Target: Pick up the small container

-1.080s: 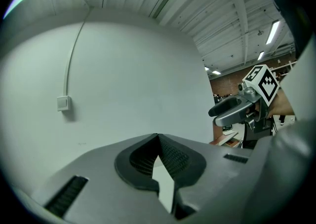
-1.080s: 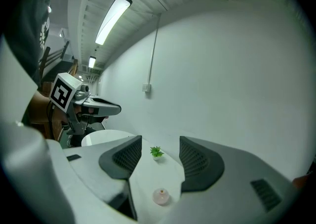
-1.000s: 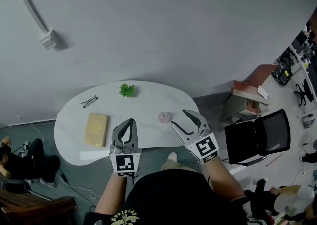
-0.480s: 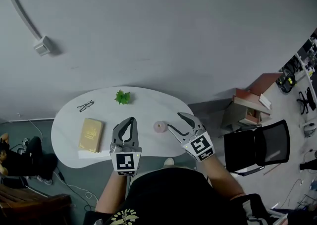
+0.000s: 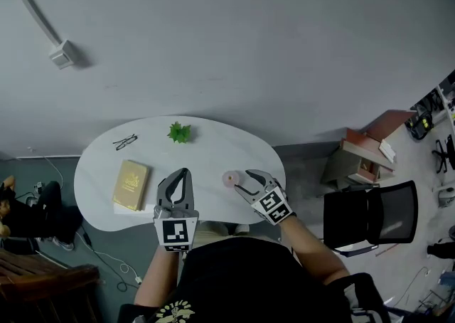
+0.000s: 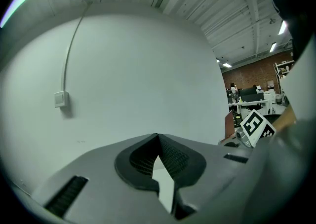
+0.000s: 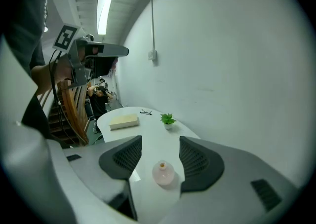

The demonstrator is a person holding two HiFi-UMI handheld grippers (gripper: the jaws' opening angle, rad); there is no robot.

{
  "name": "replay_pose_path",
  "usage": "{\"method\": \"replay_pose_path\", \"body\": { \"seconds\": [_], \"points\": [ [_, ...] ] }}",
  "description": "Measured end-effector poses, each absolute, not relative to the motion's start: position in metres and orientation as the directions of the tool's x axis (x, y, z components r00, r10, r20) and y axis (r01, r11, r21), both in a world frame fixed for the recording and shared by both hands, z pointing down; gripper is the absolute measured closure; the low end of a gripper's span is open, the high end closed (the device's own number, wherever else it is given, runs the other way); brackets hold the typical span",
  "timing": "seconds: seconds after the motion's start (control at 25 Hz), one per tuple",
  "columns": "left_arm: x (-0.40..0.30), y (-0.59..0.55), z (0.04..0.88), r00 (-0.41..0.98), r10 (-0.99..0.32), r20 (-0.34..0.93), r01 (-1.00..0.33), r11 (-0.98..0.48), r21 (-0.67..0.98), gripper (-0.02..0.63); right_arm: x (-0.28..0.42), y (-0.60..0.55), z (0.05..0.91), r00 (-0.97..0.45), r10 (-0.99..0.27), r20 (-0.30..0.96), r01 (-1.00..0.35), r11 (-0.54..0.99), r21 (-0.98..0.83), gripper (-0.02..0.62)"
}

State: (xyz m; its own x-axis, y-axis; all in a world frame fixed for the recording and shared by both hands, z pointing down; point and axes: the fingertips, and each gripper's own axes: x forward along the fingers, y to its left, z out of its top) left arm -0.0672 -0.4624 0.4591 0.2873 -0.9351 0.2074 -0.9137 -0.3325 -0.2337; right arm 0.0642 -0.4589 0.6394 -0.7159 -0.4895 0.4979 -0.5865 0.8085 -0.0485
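Note:
The small container (image 5: 229, 178) is a pale pink, round little bottle standing near the right front of the white table (image 5: 206, 151). My right gripper (image 5: 242, 181) is open and right at it. In the right gripper view the container (image 7: 163, 172) stands upright between the two dark pads (image 7: 197, 161) of the right gripper (image 7: 161, 144), with a gap on each side. My left gripper (image 5: 185, 171) hovers over the table's front edge, shut and empty. In its own view the left gripper (image 6: 158, 137) faces the bare wall.
A tan book (image 5: 131, 184), glasses (image 5: 125, 143) and a small green plant (image 5: 179, 131) lie on the table's left and back. A black chair (image 5: 370, 213) and a pinkish shelf unit (image 5: 366, 149) stand to the right. A person (image 5: 21, 211) sits at far left by wooden stairs (image 7: 74, 114).
My right gripper has moved in to the left, from beside the container to having its open jaws around it. The left gripper stays shut in about the same place.

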Motion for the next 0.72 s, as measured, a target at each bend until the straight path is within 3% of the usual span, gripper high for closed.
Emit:
{"method": "replay_pose_path", "body": {
  "seconds": [0.36, 0.72],
  "points": [
    [-0.088, -0.477, 0.466, 0.29, -0.923, 0.252, -0.894, -0.355, -0.273, 0.601, 0.037, -0.467, 0.715, -0.717, -0.425, 0.552, -0.541, 0.839, -0.058, 0.356],
    [-0.106, -0.517, 0.461, 0.326, -0.915, 0.239, -0.884, -0.385, -0.267, 0.601, 0.027, -0.487, 0.773, -0.632, -0.391, 0.67, -0.555, 0.831, -0.038, 0.357]
  ]
}}
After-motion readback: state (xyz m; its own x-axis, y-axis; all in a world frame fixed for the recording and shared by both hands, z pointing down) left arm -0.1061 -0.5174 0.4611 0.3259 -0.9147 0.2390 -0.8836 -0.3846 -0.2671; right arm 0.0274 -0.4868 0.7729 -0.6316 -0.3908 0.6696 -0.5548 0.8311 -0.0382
